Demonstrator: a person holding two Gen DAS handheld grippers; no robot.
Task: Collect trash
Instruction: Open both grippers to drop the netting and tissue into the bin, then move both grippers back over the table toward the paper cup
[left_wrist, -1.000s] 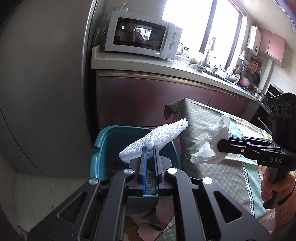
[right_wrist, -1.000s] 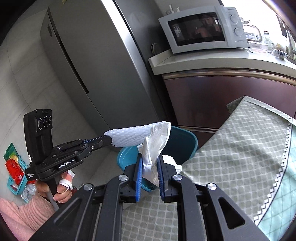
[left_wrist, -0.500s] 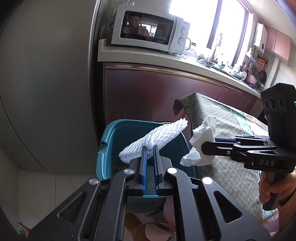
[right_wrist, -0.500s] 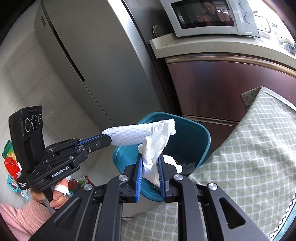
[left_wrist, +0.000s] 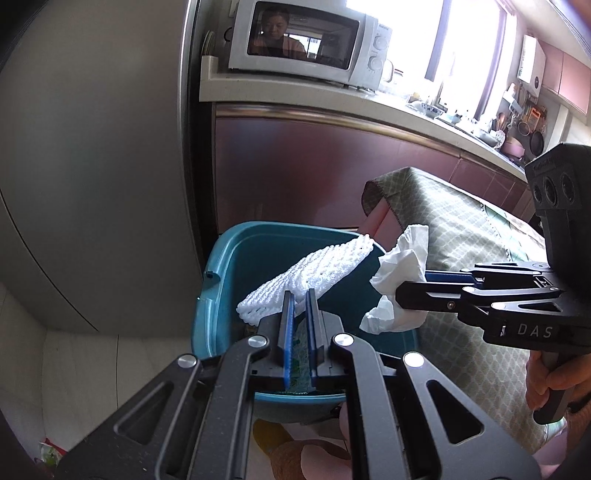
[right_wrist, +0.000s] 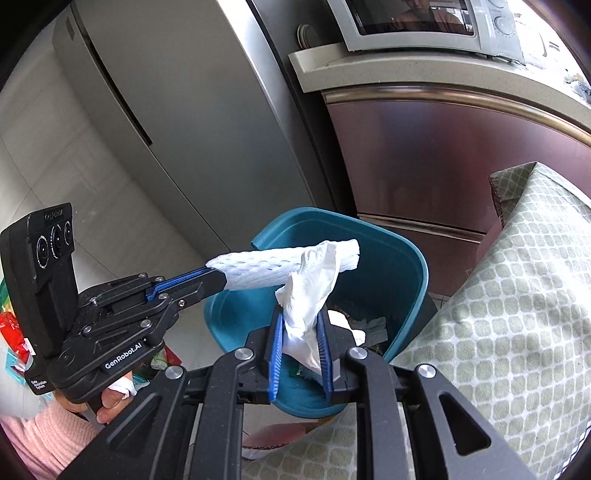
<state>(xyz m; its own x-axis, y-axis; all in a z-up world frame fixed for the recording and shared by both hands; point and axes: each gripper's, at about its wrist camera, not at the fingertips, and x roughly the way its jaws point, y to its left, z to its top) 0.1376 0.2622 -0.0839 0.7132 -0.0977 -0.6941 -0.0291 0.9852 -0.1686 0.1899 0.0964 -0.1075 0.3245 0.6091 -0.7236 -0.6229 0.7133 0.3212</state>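
Now over the bin (right_wrist: 413, 258) | left gripper (left_wrist: 299, 295) clamped tight on a foam net (left_wrist: 306, 273) | right gripper (right_wrist: 301, 321) jaws opening, tissue (right_wrist: 314, 284) between them, pads barely gripping | both pieces hang above the bin mouth | best move, judged: part jaws fully with tips inside the rim, so nothing drifts onto the tablecloth (right_wrist: 517, 314).

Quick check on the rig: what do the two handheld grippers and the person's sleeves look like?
Both are black with blue finger pads. The left gripper reads "GenRobot.AI", under a three-lens box; the right gripper reads "DAS". A pink knit sleeve covers the left arm, and one finger of the left hand wears white wrap.
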